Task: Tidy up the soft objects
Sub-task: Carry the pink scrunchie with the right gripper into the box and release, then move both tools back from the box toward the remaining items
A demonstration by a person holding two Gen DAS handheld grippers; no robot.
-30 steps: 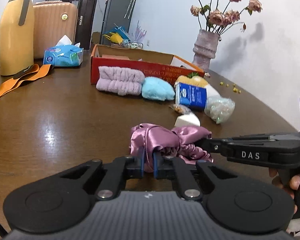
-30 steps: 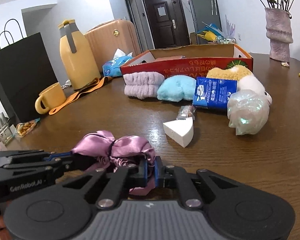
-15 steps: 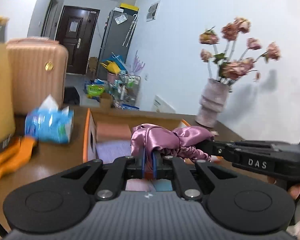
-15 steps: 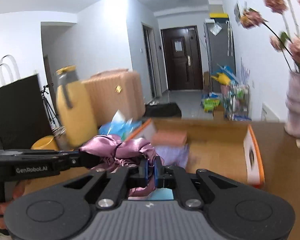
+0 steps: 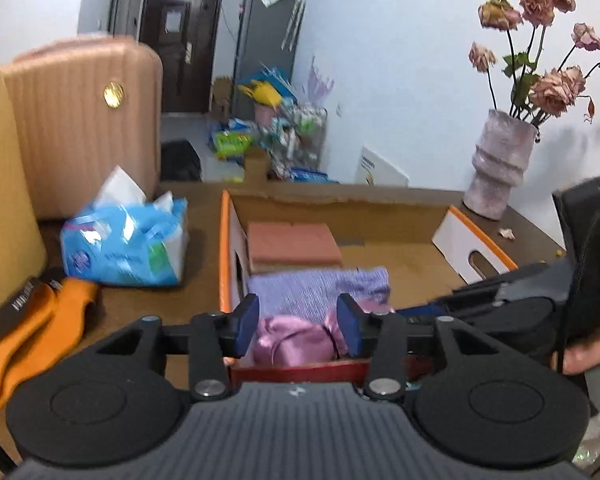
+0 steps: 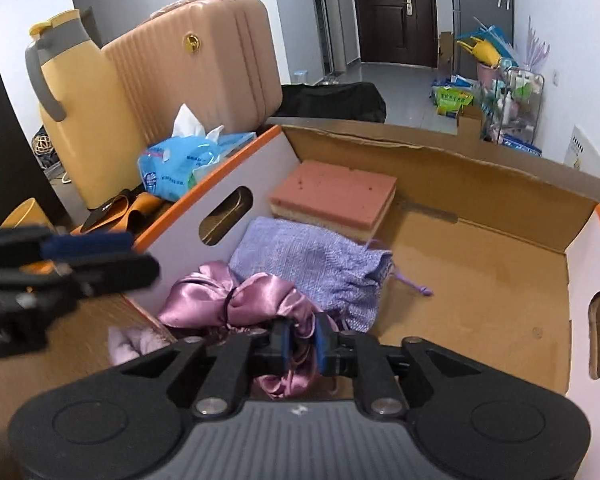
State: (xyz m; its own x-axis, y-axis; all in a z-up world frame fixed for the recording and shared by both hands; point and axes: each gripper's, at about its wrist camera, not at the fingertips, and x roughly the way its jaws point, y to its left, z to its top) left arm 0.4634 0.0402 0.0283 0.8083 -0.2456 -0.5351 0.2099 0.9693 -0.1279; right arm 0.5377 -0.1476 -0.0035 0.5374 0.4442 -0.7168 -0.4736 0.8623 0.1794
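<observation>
Satin scrunchie (image 6: 240, 304) at the near-left corner of the cardboard box (image 6: 500, 184)

Box contents counted three: one scrunchie, one purple knit pouch (image 6: 312, 256), one pink sponge (image 6: 334, 192); right half of the floor lay bare; left gripper (image 5: 298, 324) was opening, jaws wide, pads clear of the satin between them; right gripper (image 6: 300, 340) was opening, narrow, satin folds between its pads; tissue pack (image 5: 128, 240) print was unreadable.

Satin scrunchie (image 6: 236, 300) in box (image 6: 500, 184) near corner, knitted pouch (image 6: 312, 264) behind it, sponge (image 6: 336, 196) farther back, tissue pack (image 5: 124, 244) left of box
</observation>
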